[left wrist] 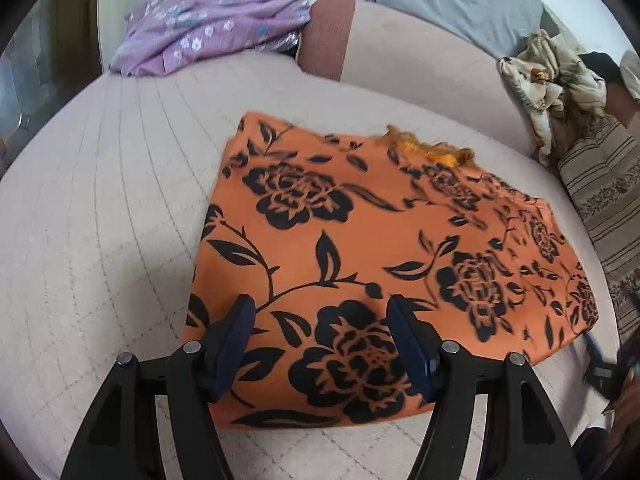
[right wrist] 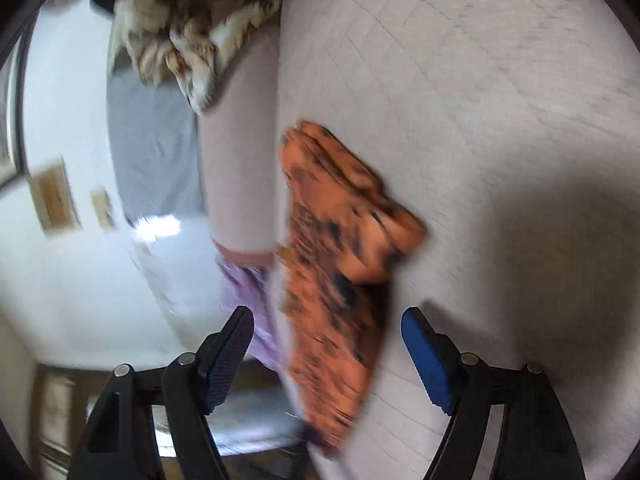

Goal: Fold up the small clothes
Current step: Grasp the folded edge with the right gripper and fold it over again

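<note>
An orange cloth with black flowers (left wrist: 372, 240) lies folded in a flat rectangle on the pale quilted bed (left wrist: 100, 220). My left gripper (left wrist: 320, 312) is open just above the cloth's near edge, holding nothing. In the right wrist view the picture is rolled sideways and blurred; the same orange cloth (right wrist: 332, 280) shows edge-on on the bed (right wrist: 500, 120). My right gripper (right wrist: 328, 324) is open and empty, a little off the cloth. Part of the right gripper (left wrist: 608, 368) shows at the cloth's right corner in the left wrist view.
A purple flowered garment (left wrist: 208, 28) lies at the back left beside a pink bolster (left wrist: 332, 36). A crumpled beige cloth (left wrist: 556, 80) lies at the back right, also in the right wrist view (right wrist: 188, 24). A striped cushion (left wrist: 604, 200) borders the right. A grey pillow (left wrist: 460, 0) is behind.
</note>
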A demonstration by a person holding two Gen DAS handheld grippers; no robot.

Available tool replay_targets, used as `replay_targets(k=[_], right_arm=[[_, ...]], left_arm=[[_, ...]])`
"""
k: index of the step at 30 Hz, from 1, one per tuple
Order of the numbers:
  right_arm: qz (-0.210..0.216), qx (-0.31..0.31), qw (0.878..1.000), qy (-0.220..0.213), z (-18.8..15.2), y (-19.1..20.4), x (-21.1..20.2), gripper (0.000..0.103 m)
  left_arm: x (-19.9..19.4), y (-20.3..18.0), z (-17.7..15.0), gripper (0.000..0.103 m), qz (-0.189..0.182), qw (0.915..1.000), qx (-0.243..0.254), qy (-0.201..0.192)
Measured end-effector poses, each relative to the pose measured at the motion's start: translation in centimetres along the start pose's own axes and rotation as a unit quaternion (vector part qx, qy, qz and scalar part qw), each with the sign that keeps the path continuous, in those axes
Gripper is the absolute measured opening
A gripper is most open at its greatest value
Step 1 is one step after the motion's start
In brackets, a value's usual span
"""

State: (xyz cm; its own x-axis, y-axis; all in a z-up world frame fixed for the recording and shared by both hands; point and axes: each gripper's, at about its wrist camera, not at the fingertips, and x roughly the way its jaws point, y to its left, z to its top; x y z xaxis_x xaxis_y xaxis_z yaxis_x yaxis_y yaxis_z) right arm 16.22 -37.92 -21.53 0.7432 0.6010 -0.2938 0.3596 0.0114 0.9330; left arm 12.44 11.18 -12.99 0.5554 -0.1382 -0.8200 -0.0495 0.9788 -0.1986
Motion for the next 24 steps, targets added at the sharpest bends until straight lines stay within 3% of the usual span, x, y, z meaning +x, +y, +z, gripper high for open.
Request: replay_targets(k=[2,3,4,6,8,9,11,12,14,15,16,18,20,22,24], right_arm=[[-0.013,-0.007,1.0,-0.016,1.2,0.6,1.6,0.077],[-0.042,0.015,0.999,-0.032,1.9,0.1,2.1,0.058],[-0.063,0.019,0.997,-0.034,2.6,0.2,2.2,0.024],[-0.124,-0.071,0.988,-0.053,2.7,3.2,1.4,0.015],[-0.171,-0.245,0.953,-0.06,0.8,8.7,1.5,0.015],[-0.186,-0.283,0.94,-0.048,0.1,9.6,1.9,0.015],[-0.288,-0.334,0.897,-0.006,-0.1,8.5,3.9,0.024],[-0.33,-0.331,0.884,0.011,0.4,7.0,4.5,0.031],[-0.287,-0.291,0.913,0.007,1.4,5.2,3.1,0.032],[-0.28,-0.274,0.92,-0.01,1.8,5.2,1.9,0.042],[-0.286,-0.268,0.92,-0.028,1.9,5.7,1.0,0.061],[-0.28,-0.284,0.915,-0.068,1.4,7.4,-0.6,0.064],[-0.245,-0.31,0.915,-0.083,0.5,9.5,-2.0,0.065],[-0.201,-0.332,0.919,-0.066,-0.1,10.9,-2.6,0.075],[-0.153,-0.365,0.918,0.001,-1.0,12.3,-0.1,0.081]], left_arm=[[0.2,0.0,-0.2,0.069,0.006,1.0,0.006,-0.003],[0.1,-0.3,-0.5,0.069,0.012,0.9998,0.018,-0.004],[0.1,-0.5,-0.6,0.069,0.016,0.9995,0.027,-0.003],[0.0,-0.7,-0.8,0.069,0.019,0.9991,0.038,-0.002],[0.0,-0.5,-0.8,0.069,0.017,0.9991,0.039,-0.003],[0.1,-0.5,-0.9,0.069,0.02,0.9989,0.042,-0.003],[0.0,-0.6,-0.8,0.069,0.025,0.9988,0.043,-0.002],[0.0,-0.6,-0.7,0.069,0.025,0.9988,0.041,0.001],[-0.6,-0.6,-0.4,0.069,0.02,0.9993,0.032,0.006],[-1.2,-0.5,-0.2,0.069,0.014,0.9995,0.027,0.0],[-1.9,-0.6,0.0,0.069,0.01,0.9996,0.024,-0.01],[-3.3,-0.7,0.3,0.07,-0.001,0.9989,0.029,-0.036],[-3.6,-0.8,0.2,0.078,0.011,0.9977,0.038,-0.055],[-1.7,-0.7,-0.1,0.08,0.04,0.9981,0.045,-0.018],[0.9,-0.1,-0.8,0.082,0.064,0.9964,0.049,0.027]])
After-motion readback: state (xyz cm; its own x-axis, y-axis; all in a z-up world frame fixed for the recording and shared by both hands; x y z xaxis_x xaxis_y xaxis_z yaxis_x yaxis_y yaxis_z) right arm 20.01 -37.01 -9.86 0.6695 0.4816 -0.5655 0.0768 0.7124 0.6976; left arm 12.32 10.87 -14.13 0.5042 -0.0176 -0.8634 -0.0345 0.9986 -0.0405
